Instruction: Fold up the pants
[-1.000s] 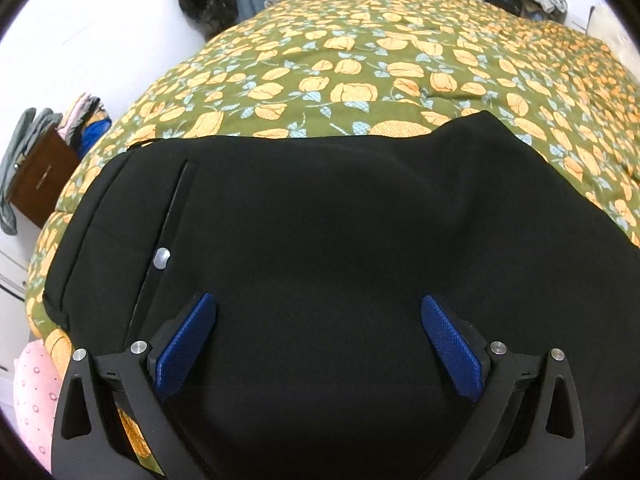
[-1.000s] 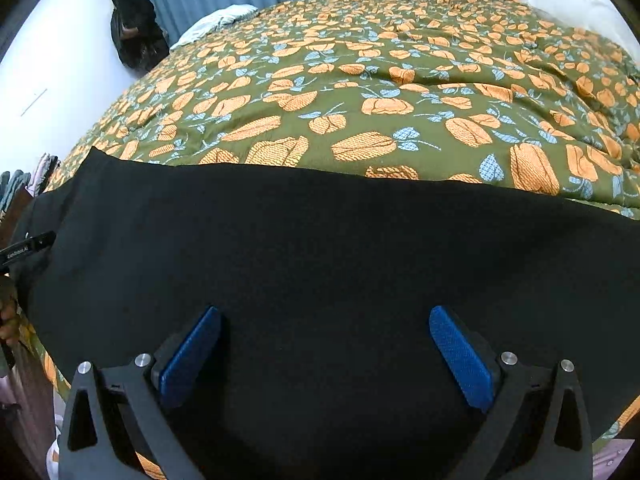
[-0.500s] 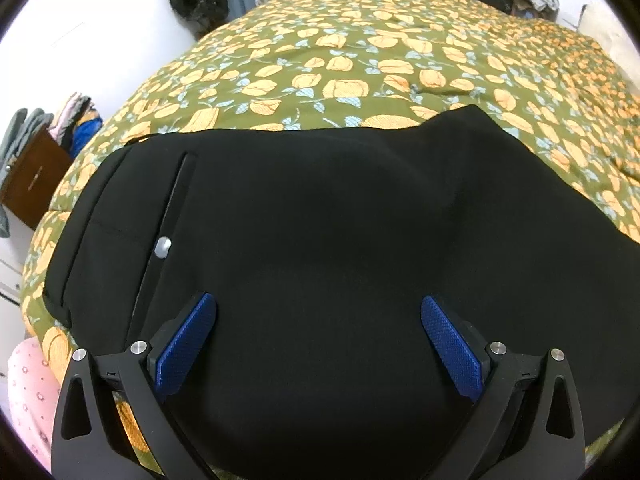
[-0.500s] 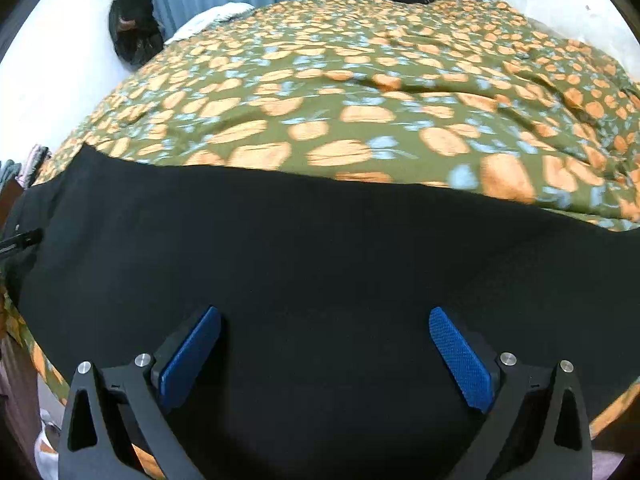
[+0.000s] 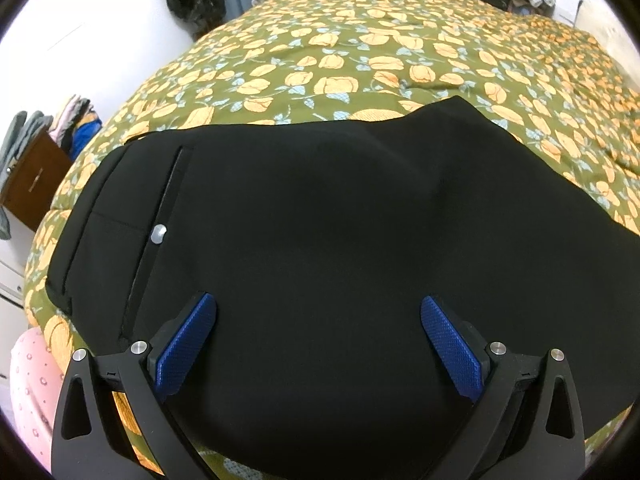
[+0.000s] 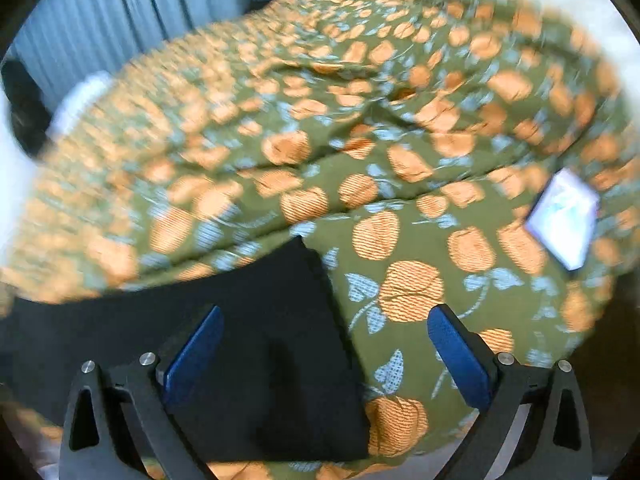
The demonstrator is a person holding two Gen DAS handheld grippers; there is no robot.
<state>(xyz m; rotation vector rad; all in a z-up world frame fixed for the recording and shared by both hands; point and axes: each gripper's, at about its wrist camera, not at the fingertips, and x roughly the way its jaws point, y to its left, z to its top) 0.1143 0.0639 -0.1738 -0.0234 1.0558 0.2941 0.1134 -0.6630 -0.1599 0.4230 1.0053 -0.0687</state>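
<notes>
Black pants (image 5: 304, 216) lie flat across the near side of a bed. In the left wrist view the waistband end with a silver button (image 5: 158, 234) is at the left. My left gripper (image 5: 318, 320) hovers open over the pants, nothing between its blue pads. The right wrist view is blurred; it shows the leg hem end of the pants (image 6: 272, 320), a square corner on the bedspread. My right gripper (image 6: 324, 332) is open, its left pad over the hem and its right pad over the bedspread.
The bed is covered by an olive bedspread (image 5: 360, 52) with orange flowers. A phone with a lit screen (image 6: 562, 220) lies on it at the right. A wooden cabinet with clothes (image 5: 36, 168) stands left of the bed. Curtains (image 6: 120, 28) hang behind.
My right gripper has swung fast to the right along the pants, from mid-leg to the hem end. My left gripper stayed over the waist area, drifting only slightly.
</notes>
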